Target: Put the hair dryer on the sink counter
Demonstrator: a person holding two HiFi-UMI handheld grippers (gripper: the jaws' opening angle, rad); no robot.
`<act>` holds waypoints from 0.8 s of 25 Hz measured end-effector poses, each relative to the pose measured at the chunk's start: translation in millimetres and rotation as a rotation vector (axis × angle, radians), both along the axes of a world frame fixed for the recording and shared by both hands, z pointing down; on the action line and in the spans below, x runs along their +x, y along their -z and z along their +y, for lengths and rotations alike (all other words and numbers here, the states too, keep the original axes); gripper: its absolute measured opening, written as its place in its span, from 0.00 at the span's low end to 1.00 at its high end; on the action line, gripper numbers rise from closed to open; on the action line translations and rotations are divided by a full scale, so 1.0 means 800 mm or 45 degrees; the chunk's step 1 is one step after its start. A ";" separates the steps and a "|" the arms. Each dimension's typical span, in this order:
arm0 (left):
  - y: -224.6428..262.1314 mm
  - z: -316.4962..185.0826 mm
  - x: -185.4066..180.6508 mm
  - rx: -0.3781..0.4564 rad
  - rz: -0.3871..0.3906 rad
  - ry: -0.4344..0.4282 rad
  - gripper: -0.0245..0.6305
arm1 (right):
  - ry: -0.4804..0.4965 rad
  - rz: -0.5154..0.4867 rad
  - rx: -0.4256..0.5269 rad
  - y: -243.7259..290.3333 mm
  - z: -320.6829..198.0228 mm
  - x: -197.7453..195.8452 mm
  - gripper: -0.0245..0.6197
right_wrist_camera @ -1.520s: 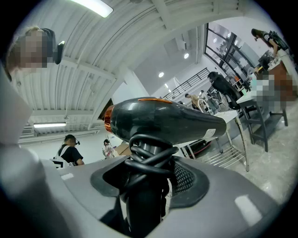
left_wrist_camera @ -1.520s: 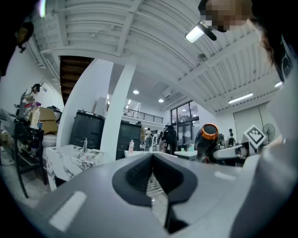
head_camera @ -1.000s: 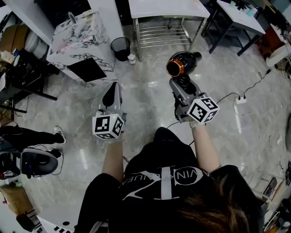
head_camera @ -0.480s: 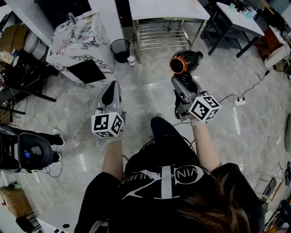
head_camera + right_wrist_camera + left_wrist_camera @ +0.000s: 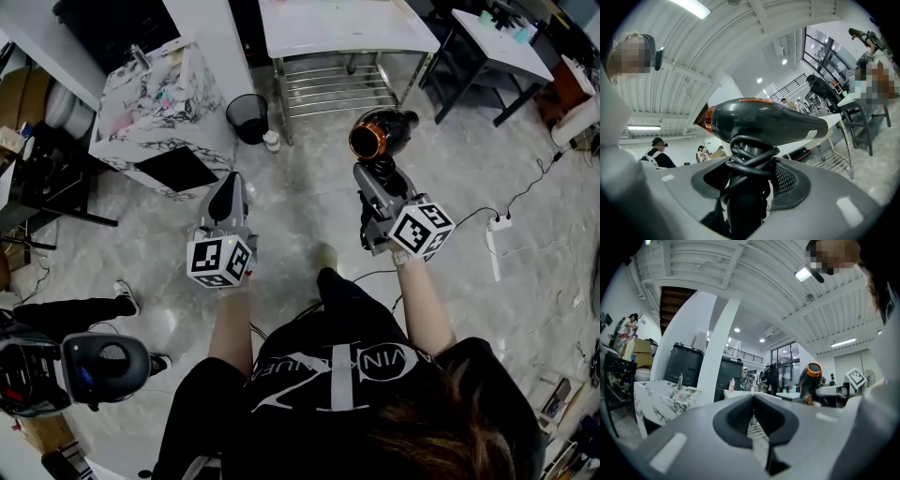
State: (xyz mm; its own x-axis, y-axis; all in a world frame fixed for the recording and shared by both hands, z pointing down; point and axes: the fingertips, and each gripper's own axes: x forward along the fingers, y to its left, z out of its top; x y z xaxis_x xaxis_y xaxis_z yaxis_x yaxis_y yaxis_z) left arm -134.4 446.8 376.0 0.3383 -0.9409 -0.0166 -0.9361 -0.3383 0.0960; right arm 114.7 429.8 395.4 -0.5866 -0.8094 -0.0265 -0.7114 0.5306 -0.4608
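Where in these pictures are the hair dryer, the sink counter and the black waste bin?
hair dryer (image 5: pixel 386 129): head view, on its black body.
sink counter (image 5: pixel 155 94): head view, on its marble surface.
black waste bin (image 5: pixel 249 129): head view, on its side wall.

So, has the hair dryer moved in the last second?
Yes. Held in the right gripper, the hair dryer has moved forward, up the picture, closer to the wire shelf ahead.

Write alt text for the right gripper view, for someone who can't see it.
The right tool grips a black hair dryer by its handle, cord coiled round it, the barrel crosswise with its orange-ringed end to the left. Behind: a white ceiling, a white table at right, a person far left.
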 end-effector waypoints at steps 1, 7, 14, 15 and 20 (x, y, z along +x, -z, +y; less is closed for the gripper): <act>-0.003 -0.013 0.003 -0.007 -0.001 -0.002 0.04 | 0.004 0.003 -0.006 -0.004 -0.014 0.002 0.44; 0.004 -0.091 0.010 -0.006 -0.016 0.016 0.04 | 0.031 -0.004 -0.038 -0.012 -0.100 0.008 0.44; 0.008 -0.171 0.030 -0.011 -0.033 0.030 0.04 | 0.096 0.043 -0.047 -0.015 -0.182 0.011 0.44; 0.008 -0.182 0.032 -0.010 -0.033 0.033 0.04 | 0.102 0.044 -0.047 -0.016 -0.192 0.012 0.44; 0.003 -0.220 0.045 0.002 -0.034 0.054 0.04 | 0.130 0.043 -0.048 -0.026 -0.233 0.019 0.44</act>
